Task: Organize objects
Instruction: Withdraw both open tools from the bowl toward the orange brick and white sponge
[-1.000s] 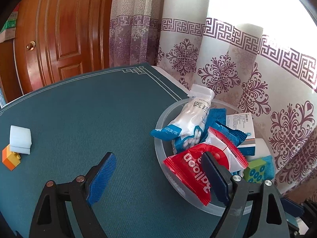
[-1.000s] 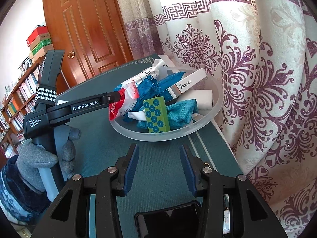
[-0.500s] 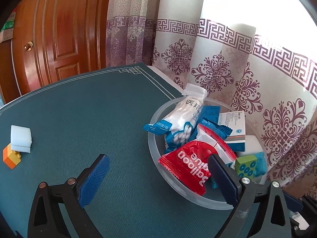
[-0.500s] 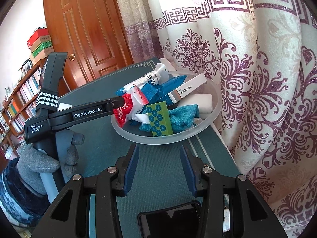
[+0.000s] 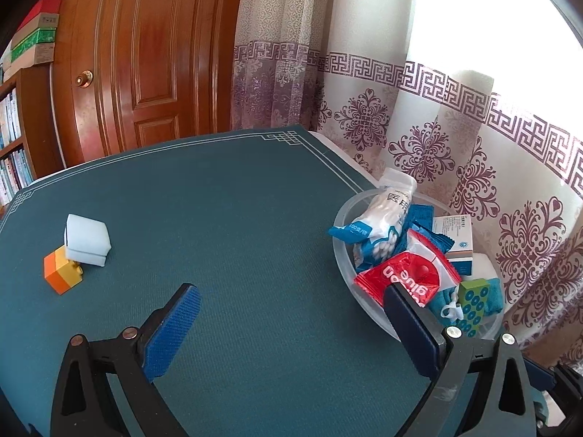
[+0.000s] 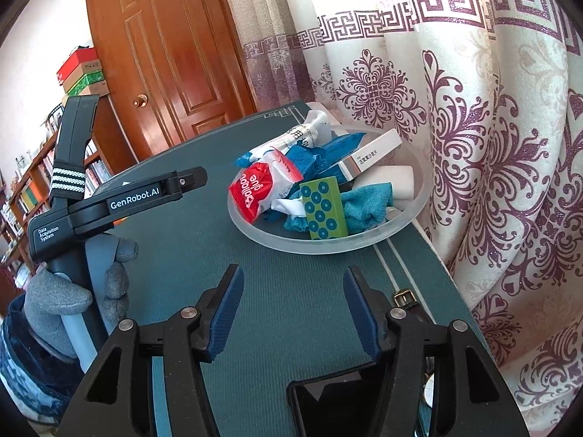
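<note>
The left tool, now spread wide and empty, has left the red packet in the bowl at the counter's curtain edge, while the empty right tool is opening, so the next pickup looks due.

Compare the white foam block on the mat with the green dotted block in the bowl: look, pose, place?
The white foam block is plain white; the green dotted block is green with blue rings. The white foam block lies flat on the teal mat beside an orange-and-yellow brick; the green dotted block leans tilted among packets inside the clear bowl. Both are rectangular, and neither hand-held gripper touches either.
</note>
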Motion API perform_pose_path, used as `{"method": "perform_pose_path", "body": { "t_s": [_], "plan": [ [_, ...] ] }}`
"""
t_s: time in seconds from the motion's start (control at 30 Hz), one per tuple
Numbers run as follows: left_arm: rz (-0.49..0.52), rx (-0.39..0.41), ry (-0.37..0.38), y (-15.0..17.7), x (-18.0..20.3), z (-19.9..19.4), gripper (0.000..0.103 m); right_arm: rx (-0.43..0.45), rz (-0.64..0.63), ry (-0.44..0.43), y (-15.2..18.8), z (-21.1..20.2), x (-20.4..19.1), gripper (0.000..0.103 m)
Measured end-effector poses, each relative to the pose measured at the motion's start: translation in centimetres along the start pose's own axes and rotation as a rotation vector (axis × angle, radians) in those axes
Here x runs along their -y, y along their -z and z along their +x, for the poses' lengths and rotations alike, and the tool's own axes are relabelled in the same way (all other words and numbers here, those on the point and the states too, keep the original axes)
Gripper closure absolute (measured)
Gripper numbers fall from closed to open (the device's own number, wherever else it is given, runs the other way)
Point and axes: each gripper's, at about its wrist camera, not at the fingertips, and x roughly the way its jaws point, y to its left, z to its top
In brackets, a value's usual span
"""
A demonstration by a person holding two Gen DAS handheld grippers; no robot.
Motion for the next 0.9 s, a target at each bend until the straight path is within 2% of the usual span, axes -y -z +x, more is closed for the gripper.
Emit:
{"method": "perform_pose_path", "body": {
  "t_s": [0.23, 0.63, 0.9],
  "plan": [
    [-0.052, -0.004, -0.057, 0.3, -3.3, -0.4, 0.001, -0.024, -0.014, -0.027, 0.4, 0.6, -1.8, 0.04],
    [-0.135, -0.035, -0.146, 1.9, -10.5, -0.8, 0.001, -0.091, -0.014, -0.118, 0.9, 2.5, -5.5, 0.04],
    [-0.224, -0.041, -0.209, 2.0, -16.0, -1.0, 0.001, -0.11, -0.053, -0.133, 1.4, 3.3, -8.0, 0.04]
  ]
}}
